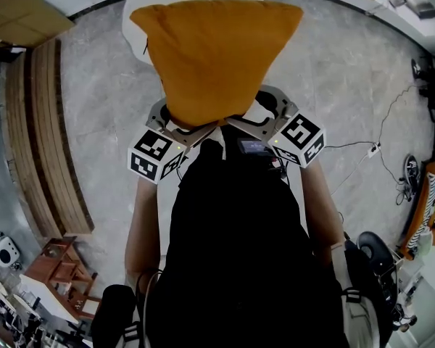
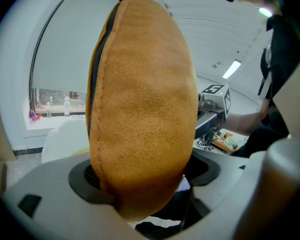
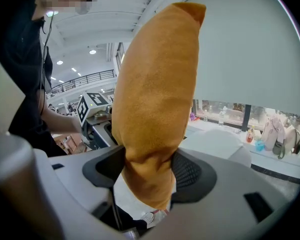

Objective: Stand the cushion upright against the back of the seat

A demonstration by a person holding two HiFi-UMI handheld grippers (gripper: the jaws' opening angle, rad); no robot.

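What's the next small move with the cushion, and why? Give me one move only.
Probably carry the orange fleece cushion forward and lower it toward the white rounded seat. The left tool and the right tool are each shut on its lower edge, holding it upright in the air. The seat lies beyond it, apart from it, so nothing leans on the seat's back yet.

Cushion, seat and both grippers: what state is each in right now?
Cushion: lifted in the air, pinched along its near edge by both grippers, not yet on the seat.
Cushion zip: looks closed.
Left gripper: shut on the cushion.
Right gripper: shut on the cushion.
Seat: white, beyond the cushion and mostly hidden by it.
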